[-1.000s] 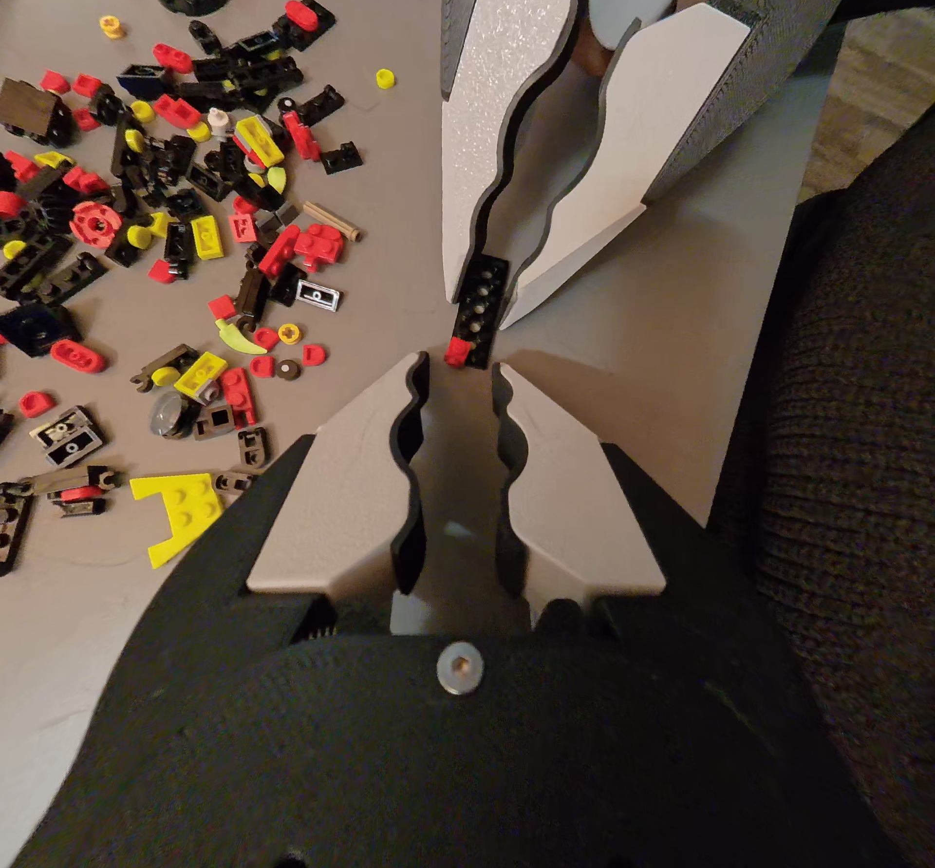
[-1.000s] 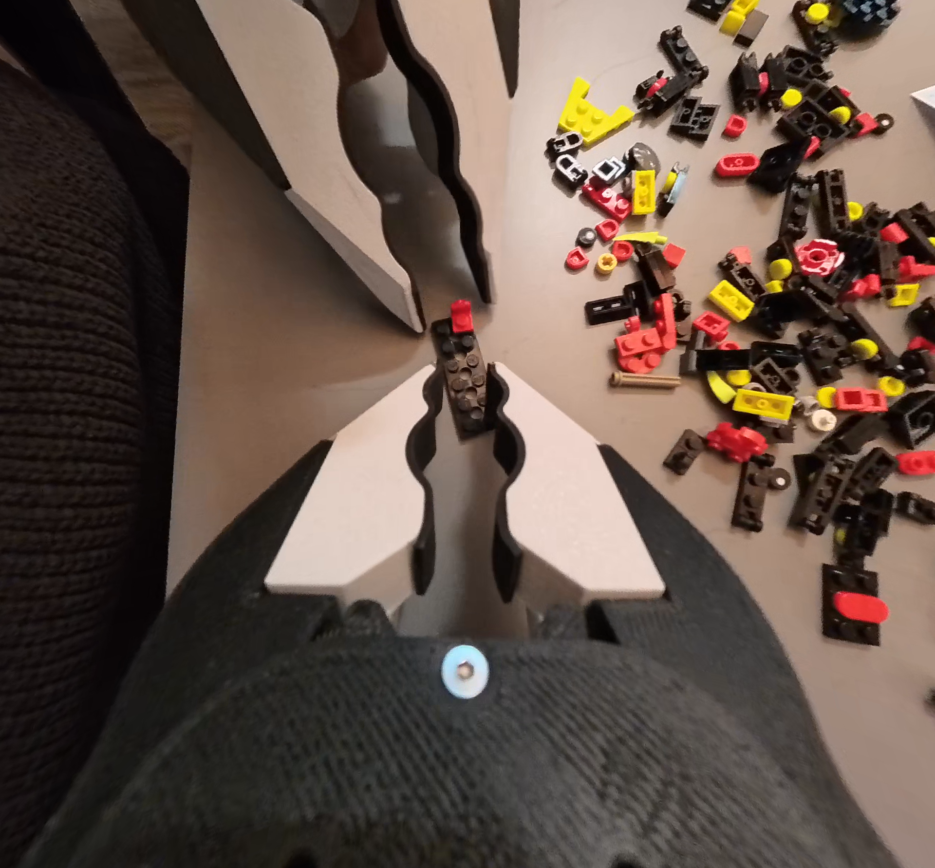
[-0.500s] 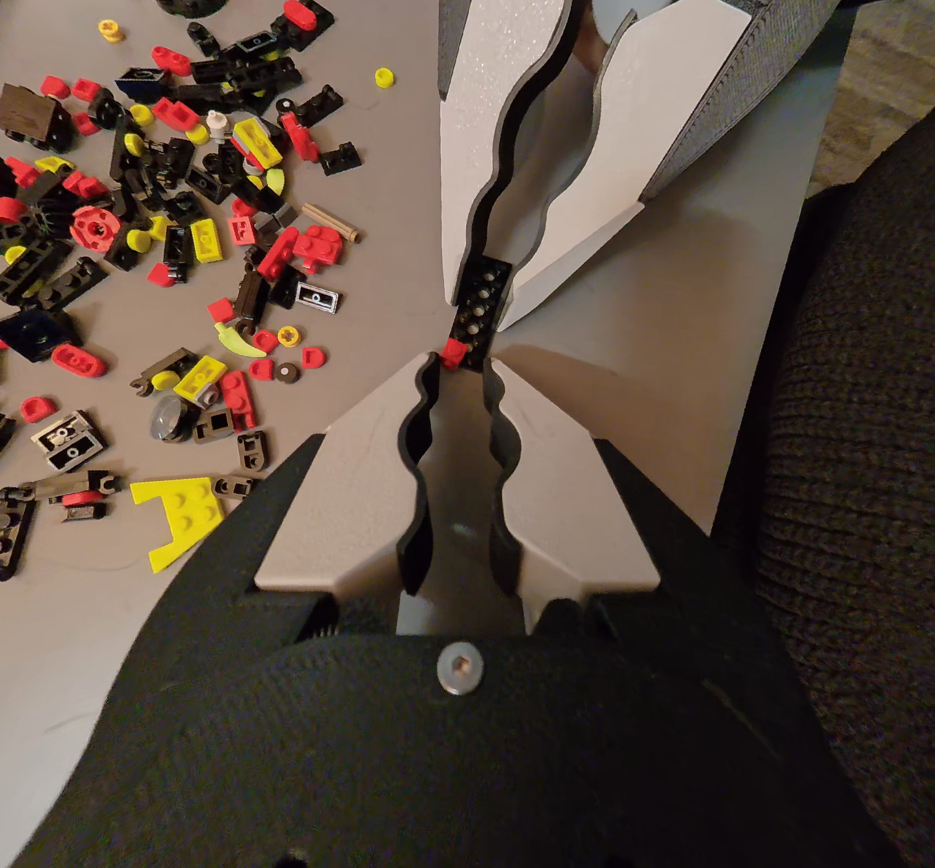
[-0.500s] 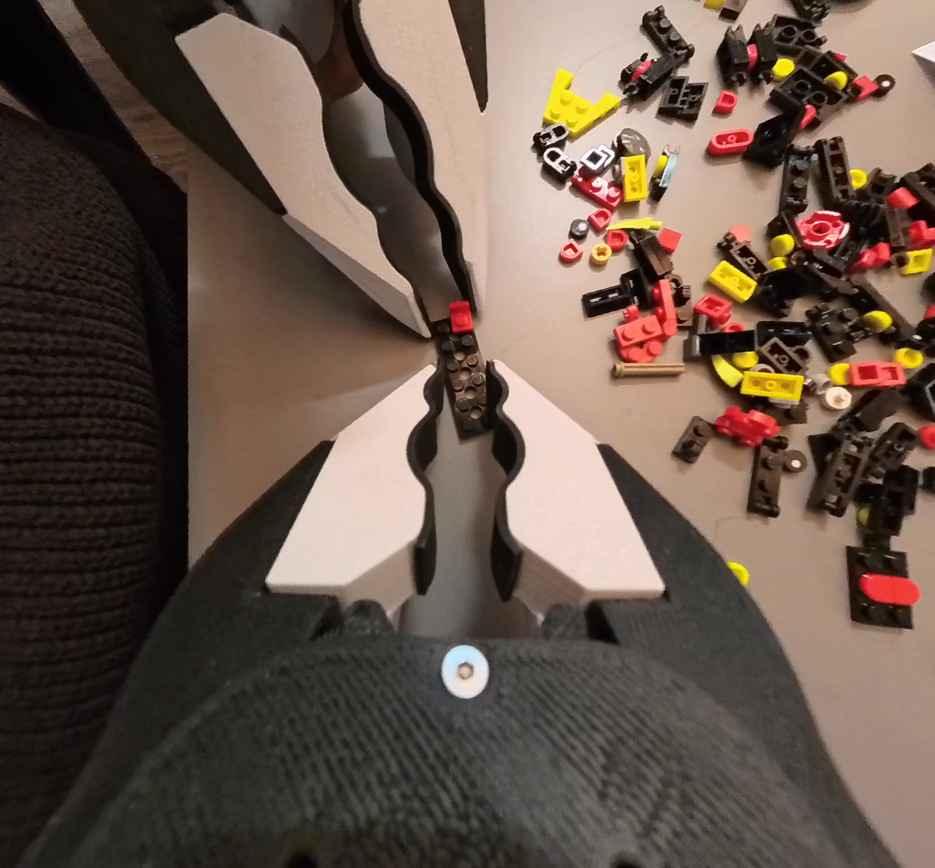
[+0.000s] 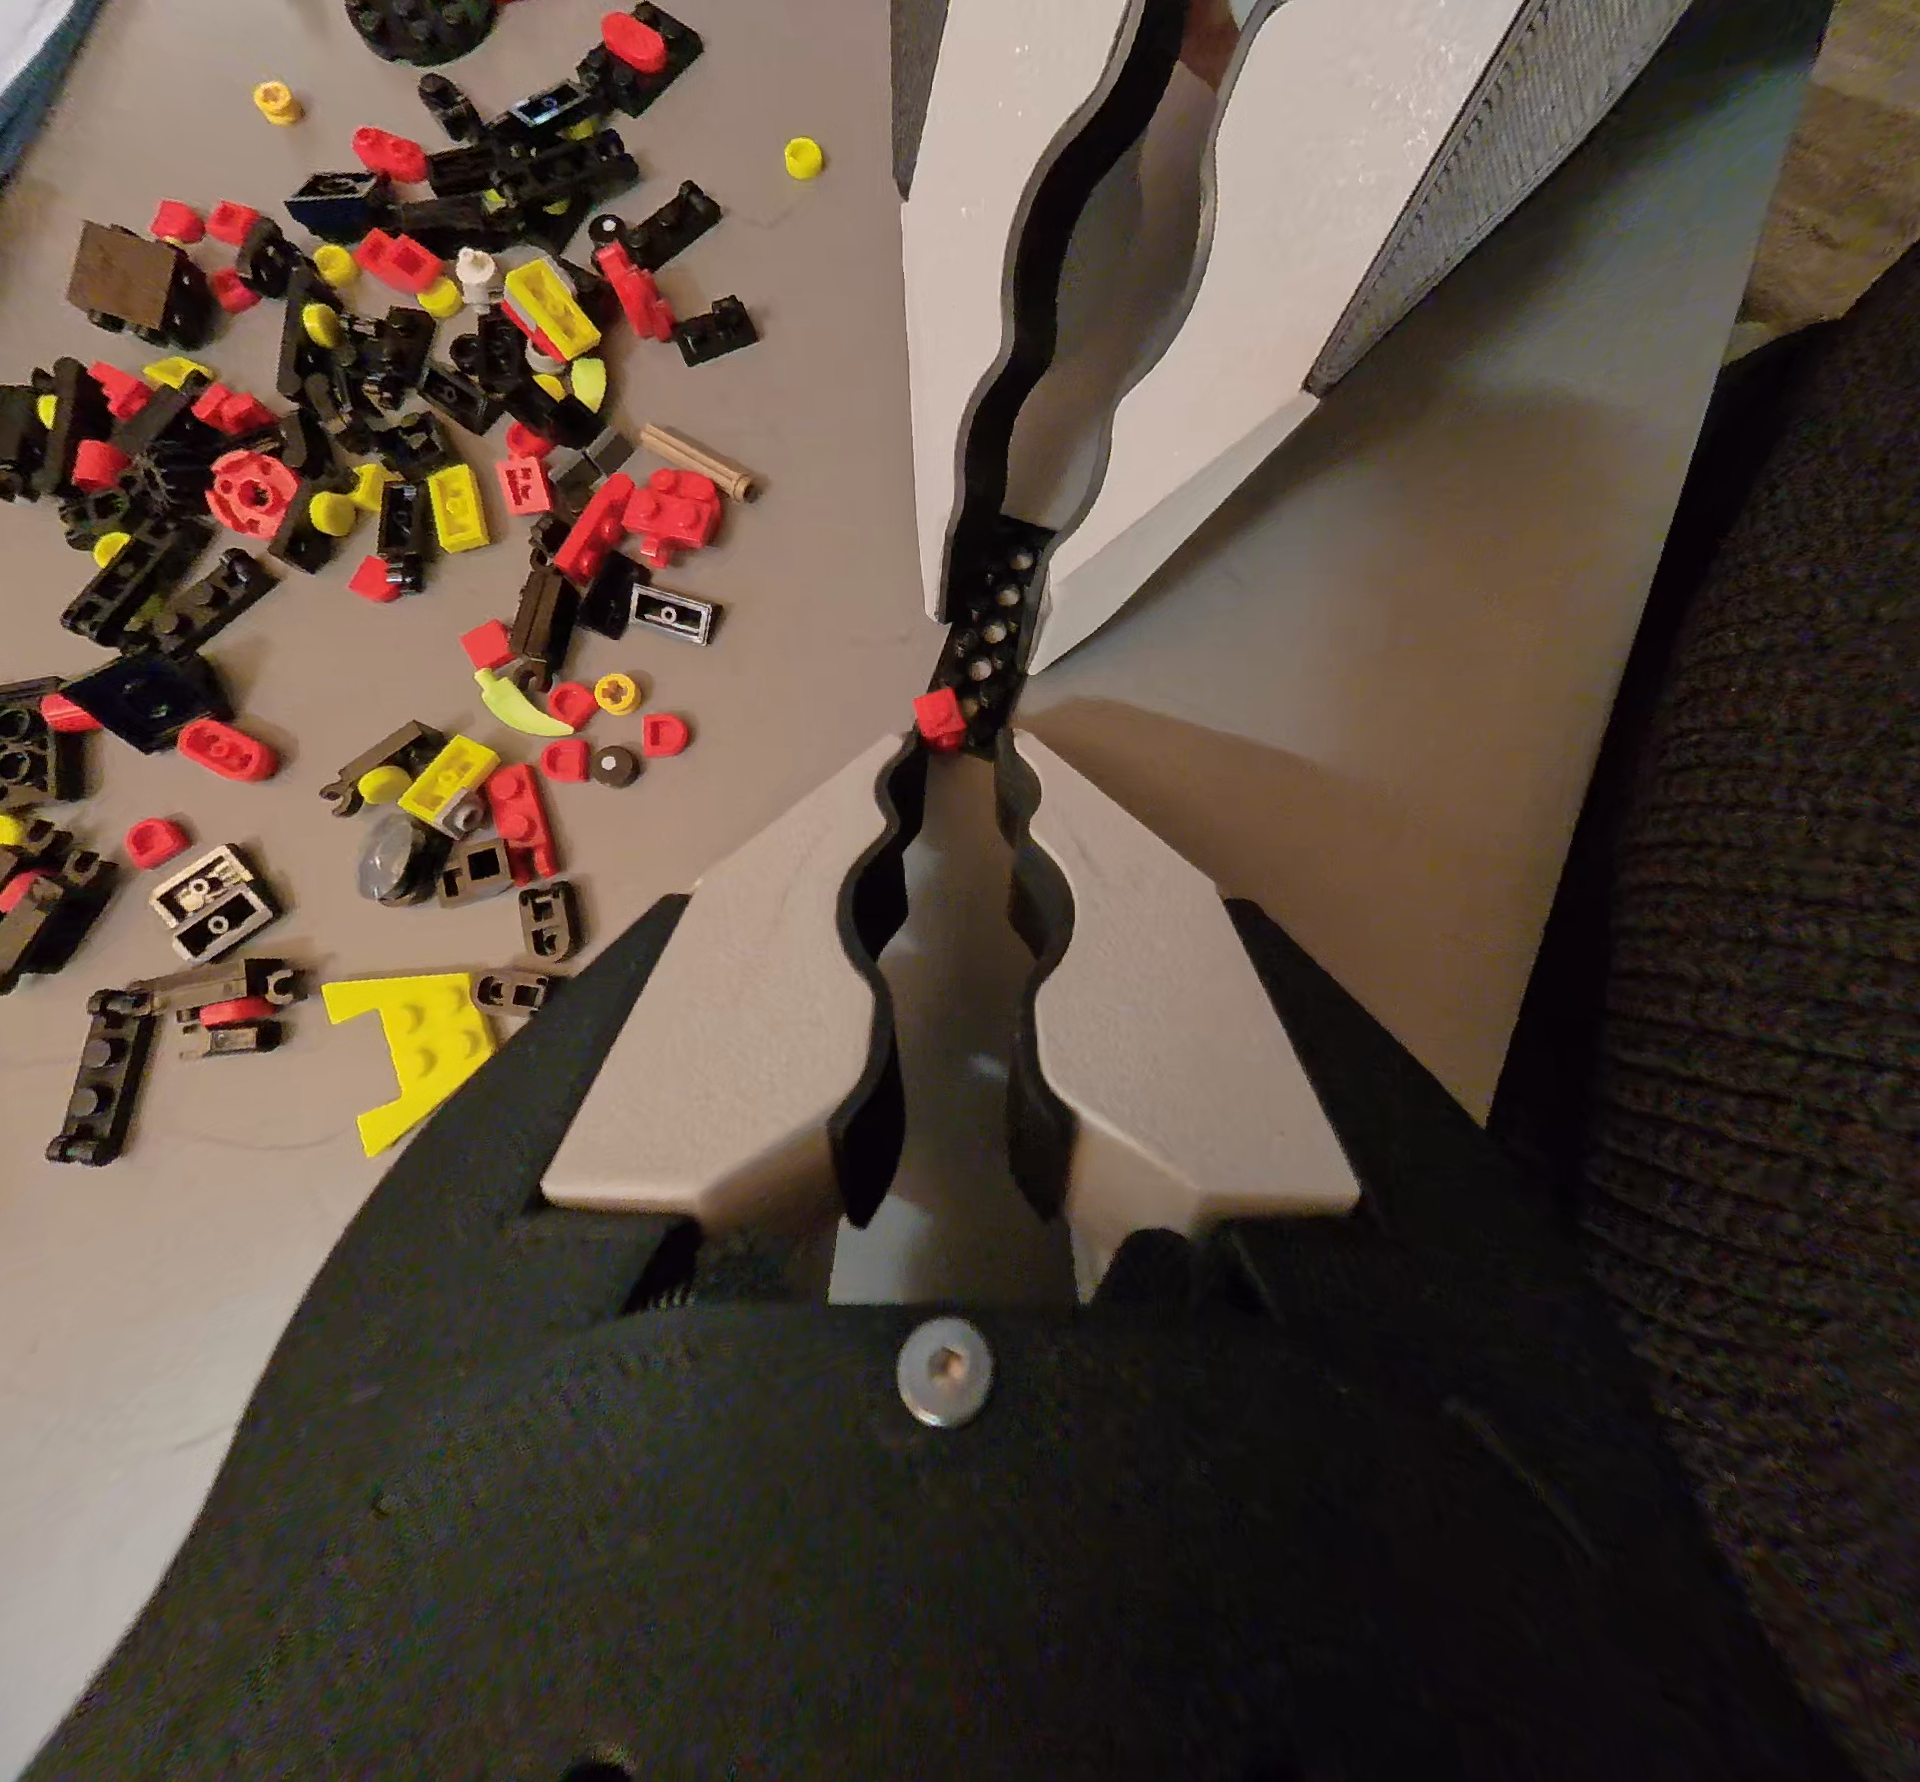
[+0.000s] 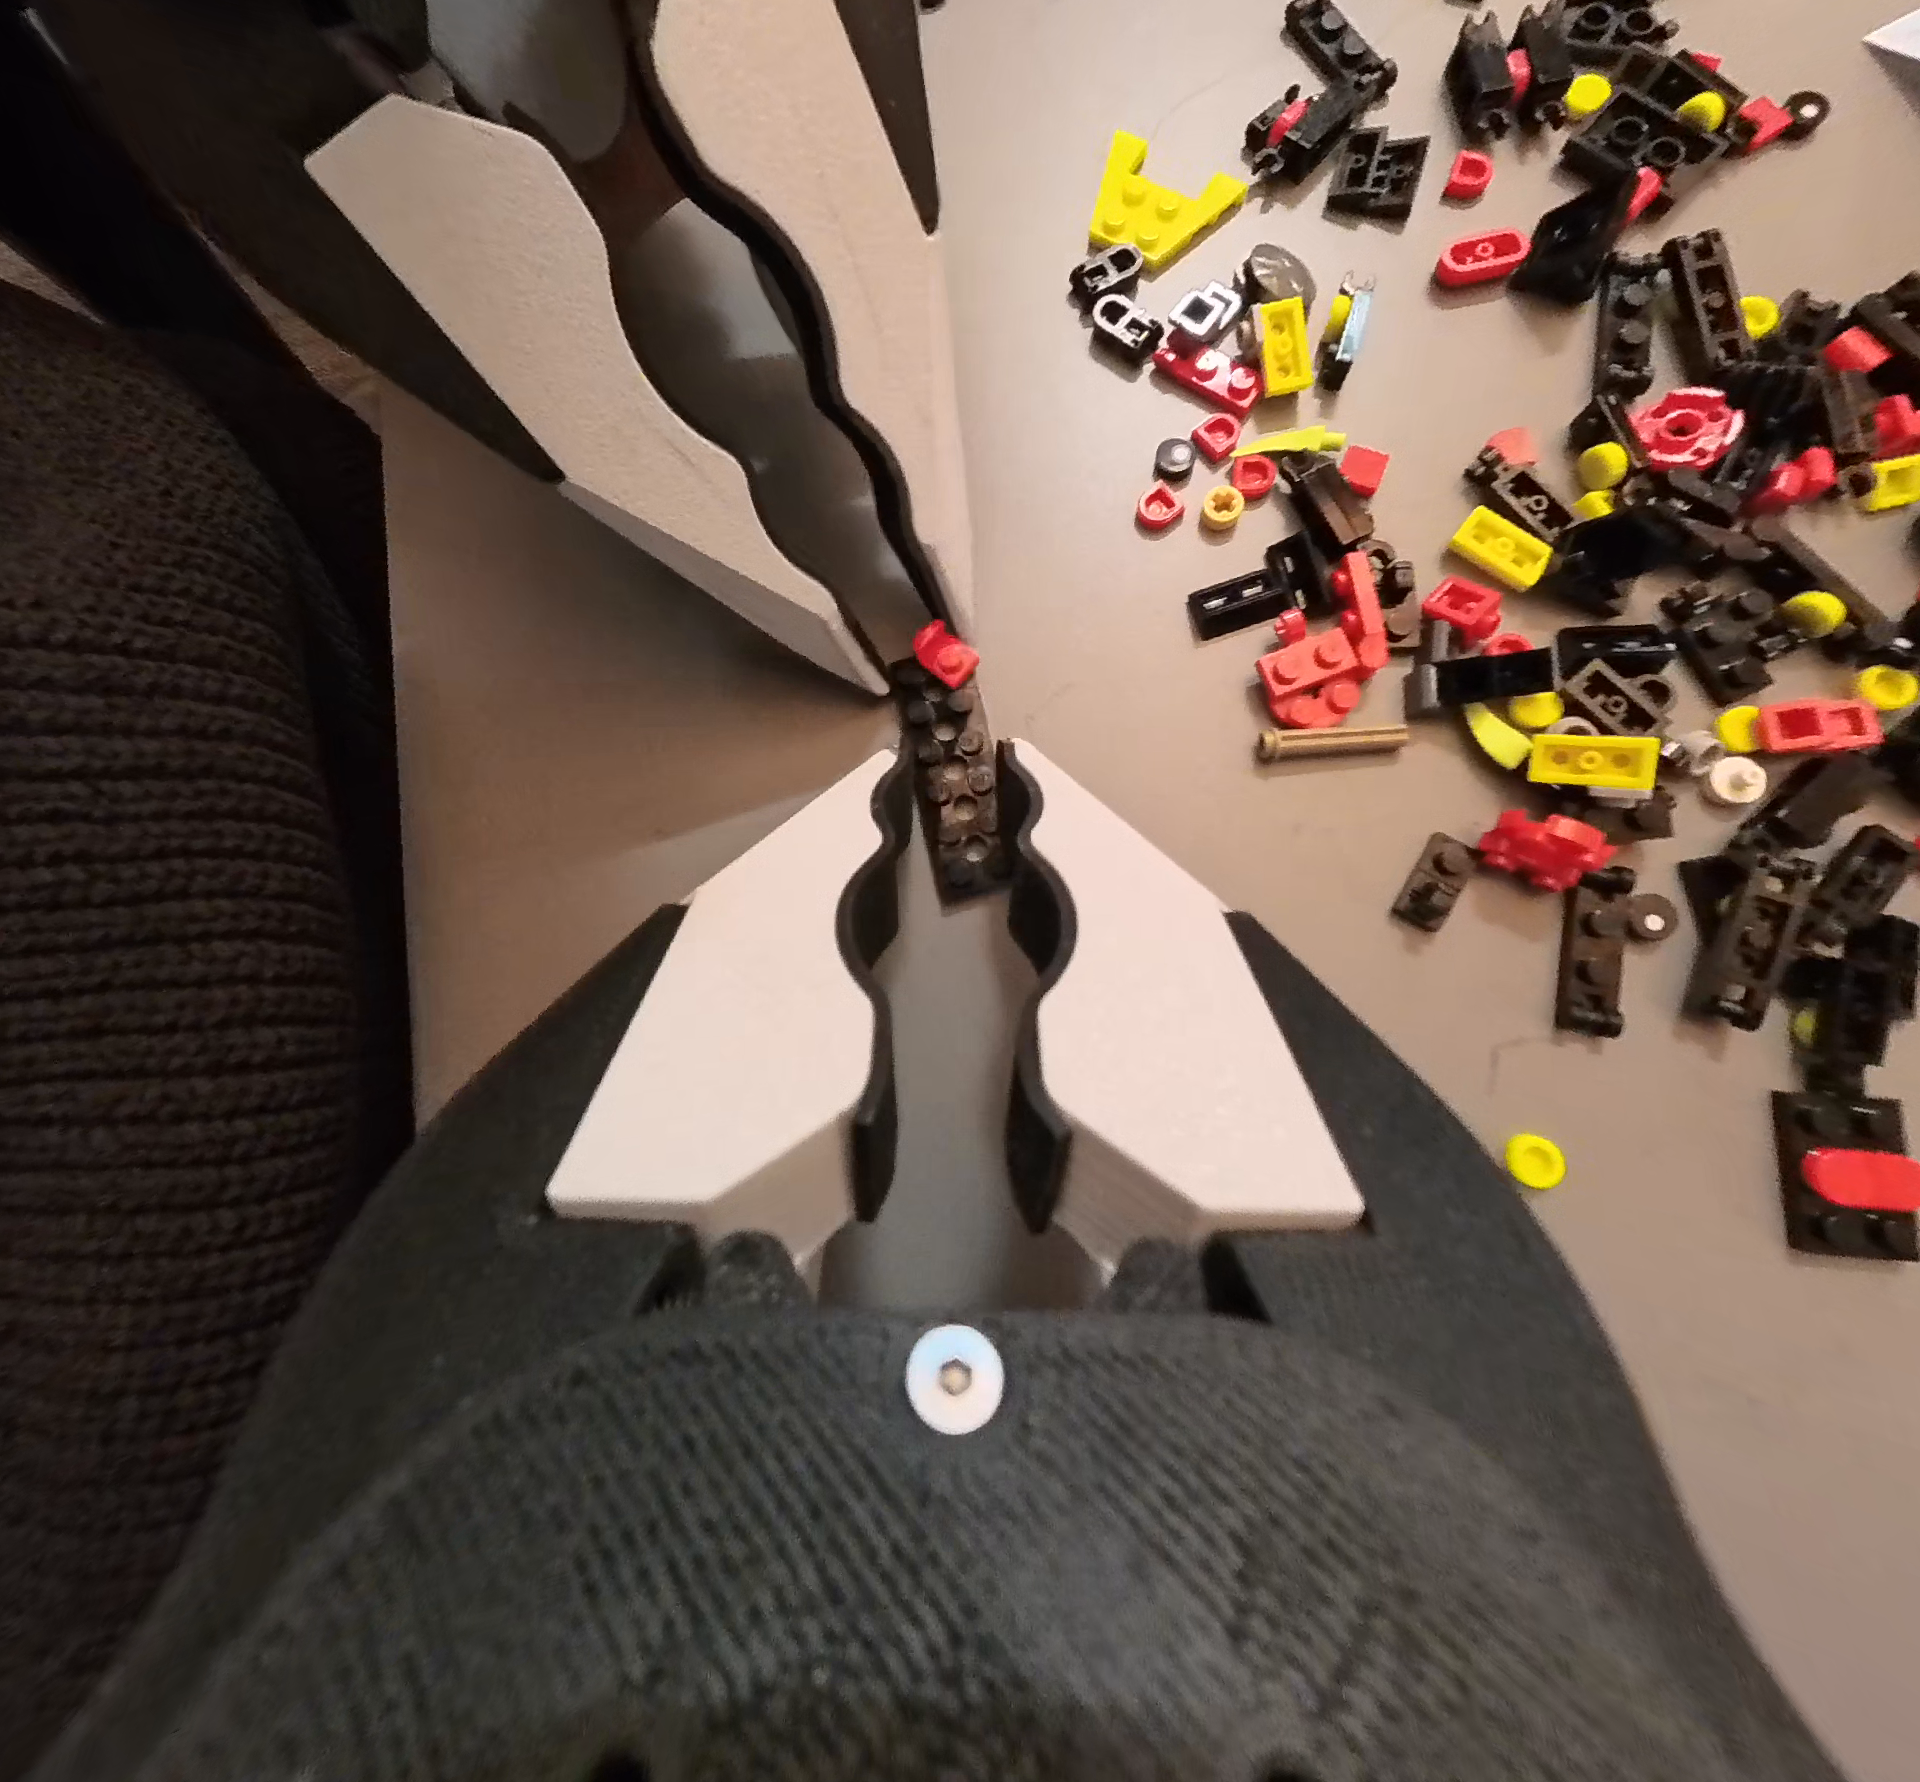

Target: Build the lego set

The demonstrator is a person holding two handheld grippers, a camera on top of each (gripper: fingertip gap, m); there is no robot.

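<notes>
My right gripper (image 6: 951, 756) is shut on a narrow black studded plate (image 6: 956, 797) and holds it just above the grey table. A small red piece (image 6: 943, 657) sits tilted on the plate's far end. In the left wrist view the right gripper (image 5: 987, 636) reaches in from the top with the plate (image 5: 987, 631) pointing at me. My left gripper (image 5: 954, 745) faces it tip to tip. Its jaws stand a narrow gap apart and flank the plate's free end. The red piece (image 5: 940, 720) touches its left fingertip.
A spread of loose black, red and yellow pieces (image 5: 416, 485) lies left of the grippers, and to the right in the right wrist view (image 6: 1610, 537). A yellow wedge plate (image 5: 426, 1026) lies nearest. A dark knitted garment (image 5: 1766, 901) borders the table edge. Only a small space, under 4 cm, lies between the two pairs of fingers.
My left gripper has narrowed its jaws and moved forward until its tips reach the plate's free end. The red piece now sits tilted. The right gripper keeps its hold.
</notes>
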